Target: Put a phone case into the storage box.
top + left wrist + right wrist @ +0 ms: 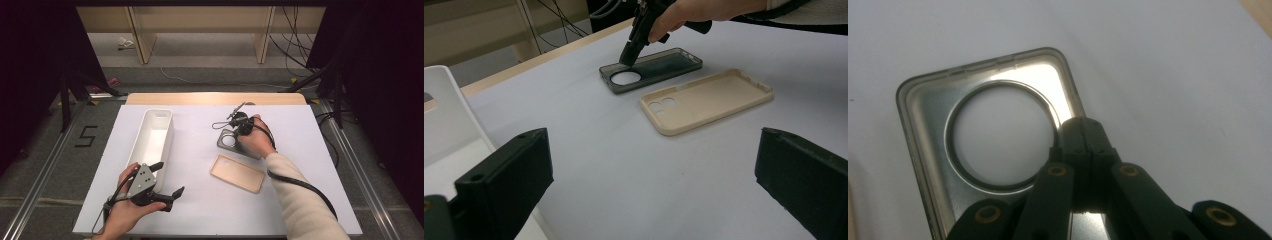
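A smoky grey phone case (226, 145) with a round camera hole lies open side up on the white table, right of centre. My right gripper (234, 133) points down at it. In the right gripper view its jaws (1083, 131) are pressed together on the side wall of the grey case (928, 115), beside the hole. A beige phone case (237, 173) lies just in front of it, also open side up. My left gripper (171, 177) is held open near the front left of the table, with nothing between its jaws (654, 170). It faces the beige case (709, 100) and the grey case (664, 65).
A long white bin (152, 137) stands on the left half of the table, right beside my left hand, and its rim (444, 115) shows at the left of the left gripper view. A wooden strip (215, 98) runs along the table's far edge. Cables lie on the floor beyond.
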A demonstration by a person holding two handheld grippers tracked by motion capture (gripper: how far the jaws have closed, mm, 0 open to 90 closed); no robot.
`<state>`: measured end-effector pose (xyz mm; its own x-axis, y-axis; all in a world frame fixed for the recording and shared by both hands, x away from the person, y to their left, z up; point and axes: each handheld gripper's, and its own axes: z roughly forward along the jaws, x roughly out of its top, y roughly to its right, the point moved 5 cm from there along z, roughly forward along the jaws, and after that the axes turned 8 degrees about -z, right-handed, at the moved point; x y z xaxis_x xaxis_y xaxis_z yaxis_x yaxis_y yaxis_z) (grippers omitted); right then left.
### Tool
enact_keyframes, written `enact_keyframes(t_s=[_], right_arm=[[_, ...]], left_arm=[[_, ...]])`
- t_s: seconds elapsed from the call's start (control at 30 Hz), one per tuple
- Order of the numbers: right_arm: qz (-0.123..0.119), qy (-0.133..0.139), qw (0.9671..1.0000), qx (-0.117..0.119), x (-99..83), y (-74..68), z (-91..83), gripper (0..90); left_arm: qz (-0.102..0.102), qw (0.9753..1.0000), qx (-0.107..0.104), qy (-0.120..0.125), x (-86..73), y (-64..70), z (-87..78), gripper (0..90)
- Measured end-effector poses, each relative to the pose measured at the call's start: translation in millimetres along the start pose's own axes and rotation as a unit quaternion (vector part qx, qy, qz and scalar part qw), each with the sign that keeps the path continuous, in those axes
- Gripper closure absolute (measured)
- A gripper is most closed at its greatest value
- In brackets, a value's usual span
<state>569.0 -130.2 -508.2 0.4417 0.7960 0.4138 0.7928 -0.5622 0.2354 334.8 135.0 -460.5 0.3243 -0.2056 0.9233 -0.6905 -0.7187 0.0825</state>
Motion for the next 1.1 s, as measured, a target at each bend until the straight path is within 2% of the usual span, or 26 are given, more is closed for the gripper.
enact_keyframes(t_s=[0.27,0.4,0.6,0.83,1.1], right_arm=[[0.046,-0.003,0.9989,-0.013,-10.7,15.9,-0.2,90.0],[0.075,-0.004,0.997,-0.014,-16.7,22.9,-1.5,90.0],[0.102,-0.006,0.9946,-0.019,-24.9,30.9,-4.2,90.0],[0.131,-0.016,0.9907,-0.031,-45.2,40.7,-10.7,90.0],[0.178,-0.02,0.9828,-0.043,-73.1,48.5,-21.9,90.0]], left_arm=[[0.001,1.0,-0.003,-0.002,-0.7,1.2,0.5,1.6],[0.001,1.0,-0.004,-0.002,-0.8,1.9,0.8,1.6],[0.001,1.0,-0.004,-0.002,-0.8,1.7,0.4,1.6],[0.002,1.0,-0.004,-0.003,-1.1,2.3,0.7,1.6],[0.003,1.0,-0.003,-0.004,-1.6,2.4,1.2,1.6]])
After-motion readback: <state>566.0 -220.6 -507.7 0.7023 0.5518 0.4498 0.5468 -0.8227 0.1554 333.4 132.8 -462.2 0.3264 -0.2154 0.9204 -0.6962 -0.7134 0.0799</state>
